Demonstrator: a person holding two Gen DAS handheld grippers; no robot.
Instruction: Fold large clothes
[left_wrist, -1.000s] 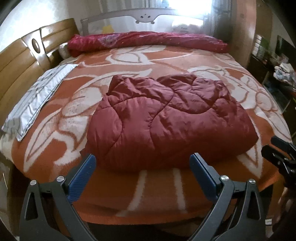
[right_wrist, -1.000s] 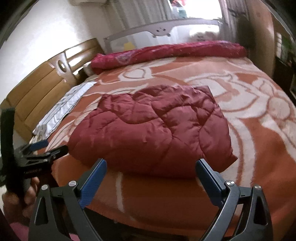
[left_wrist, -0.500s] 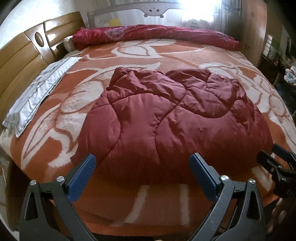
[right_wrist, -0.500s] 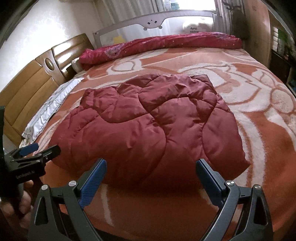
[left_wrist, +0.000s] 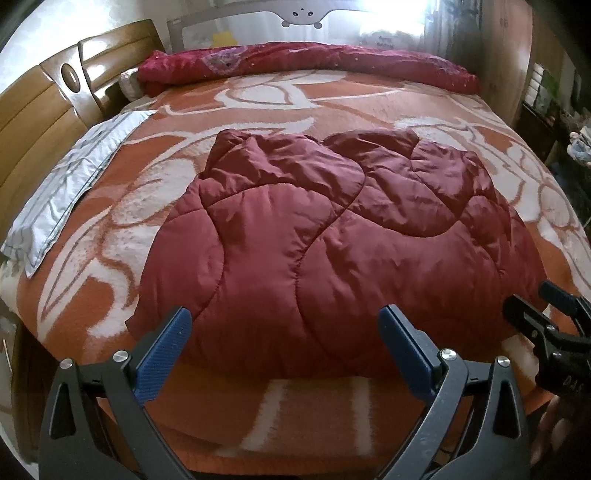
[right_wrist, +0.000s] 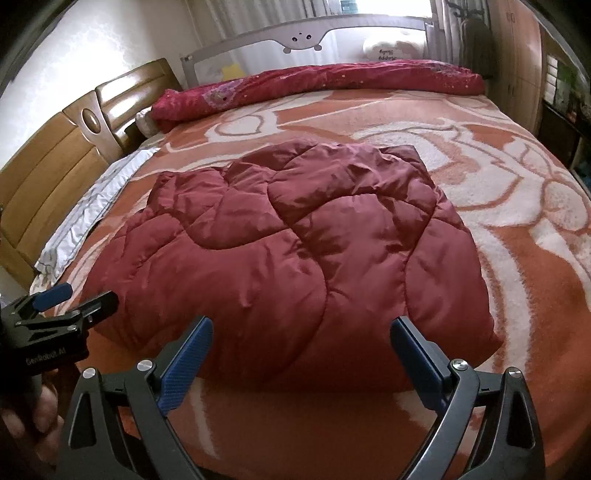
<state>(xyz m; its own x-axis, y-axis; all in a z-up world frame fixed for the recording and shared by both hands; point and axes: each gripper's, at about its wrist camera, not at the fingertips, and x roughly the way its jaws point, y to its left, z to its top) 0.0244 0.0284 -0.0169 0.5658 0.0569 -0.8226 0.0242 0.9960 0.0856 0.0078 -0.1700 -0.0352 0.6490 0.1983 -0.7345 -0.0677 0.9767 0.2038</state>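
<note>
Both claws have come closer to the puffy dark red quilted coat (left_wrist: 332, 236), which lies on the orange and white blanket (left_wrist: 280, 96). Left claw (left_wrist: 284, 354) and right claw (right_wrist: 301, 363) gape wide, empty. Pinch its near edge deep, both together.

White lettering reading "GenRobot.AI" runs along the black body of the left gripper (right_wrist: 55, 314), at the left edge of the right wrist view; lettering on a white cushion (right_wrist: 391, 50) beyond the bed's far edge is illegible.

Left gripper (left_wrist: 284, 350) and right gripper (right_wrist: 301, 360) are held level, side by side, jaws spread wide, nothing gripped.
</note>
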